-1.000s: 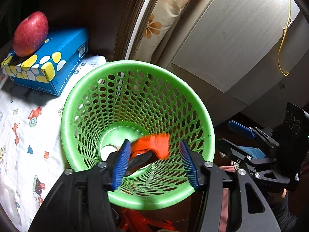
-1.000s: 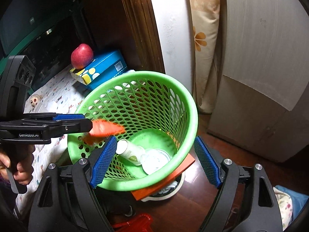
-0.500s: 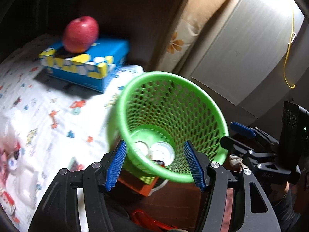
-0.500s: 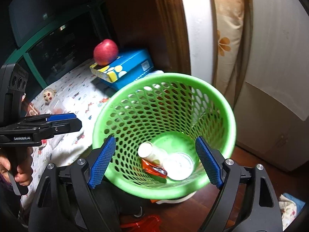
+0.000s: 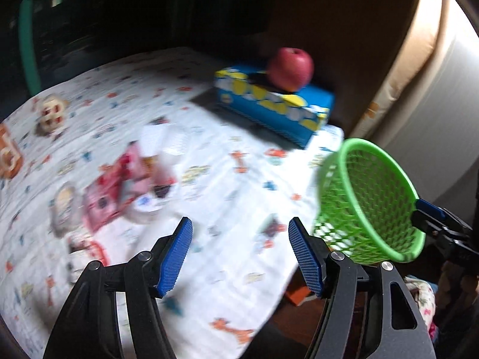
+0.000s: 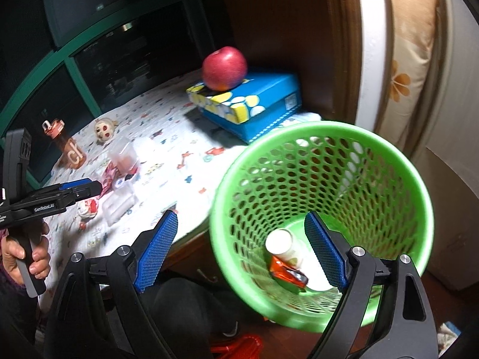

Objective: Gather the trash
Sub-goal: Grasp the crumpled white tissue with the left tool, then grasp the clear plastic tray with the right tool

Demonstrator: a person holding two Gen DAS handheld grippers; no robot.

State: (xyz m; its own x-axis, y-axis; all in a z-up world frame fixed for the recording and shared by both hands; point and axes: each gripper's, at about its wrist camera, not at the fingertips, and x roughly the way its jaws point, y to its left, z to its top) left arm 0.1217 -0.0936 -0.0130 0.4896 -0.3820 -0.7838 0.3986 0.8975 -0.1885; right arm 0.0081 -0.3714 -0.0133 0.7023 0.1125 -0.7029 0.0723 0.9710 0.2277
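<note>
Left hand-held gripper (image 5: 238, 252), jaws opening and empty, has swung from the green basket (image 6: 323, 149) back over the desk (image 5: 209, 155); its orange wrapper (image 6: 287, 272) now lies inside. Right hand-held gripper (image 6: 239, 251) is opening, empty. More litter (image 5: 119, 185) awaits mid-desk.

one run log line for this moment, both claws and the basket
left claw: opening, empty, over table litter | right claw: opening, empty, at green basket | basket holds: orange wrapper, white bottle

Patterned tablecloth (image 5: 227, 179) under blue box (image 6: 254, 104), wrappers (image 5: 119, 191), bottle (image 6: 67, 146).
</note>
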